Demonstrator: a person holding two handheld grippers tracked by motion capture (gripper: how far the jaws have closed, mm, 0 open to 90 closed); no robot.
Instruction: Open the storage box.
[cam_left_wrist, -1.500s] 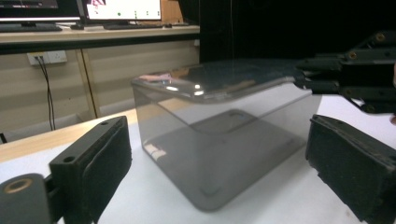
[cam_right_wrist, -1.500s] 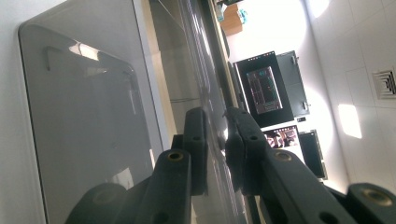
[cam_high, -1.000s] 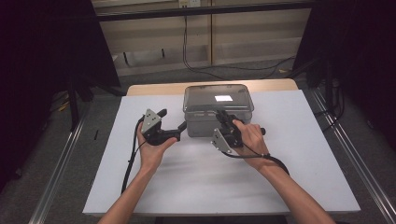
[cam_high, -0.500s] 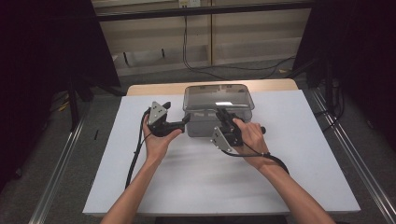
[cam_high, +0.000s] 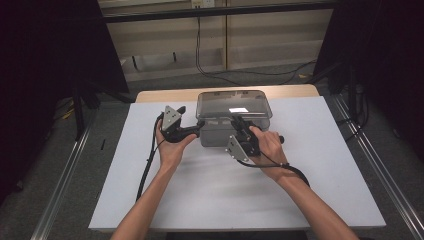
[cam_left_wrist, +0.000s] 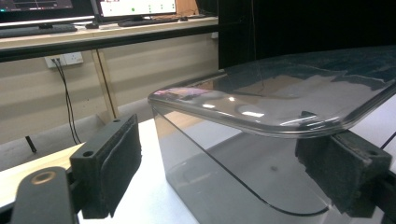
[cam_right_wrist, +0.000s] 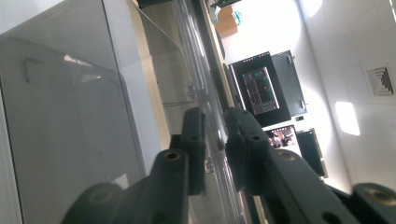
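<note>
Item: clear box (cam_high: 234, 119) with clear lid (cam_left_wrist: 280, 100), standing on a white table (cam_high: 310, 190) towards its far edge, centre. No brand, label or writing legible on box or lid.

Left gripper (cam_high: 196, 130): at the box's left end; jaws wide, just been closing, one pad (cam_left_wrist: 116, 163) outside the box corner, the other under the lid rim; neither visibly pressing.

Right gripper (cam_high: 239, 125): at the box's near edge; jaws nearly closed, clamped on the lid rim.

Background: monitors (cam_right_wrist: 261, 88), screen text too small to read.
</note>
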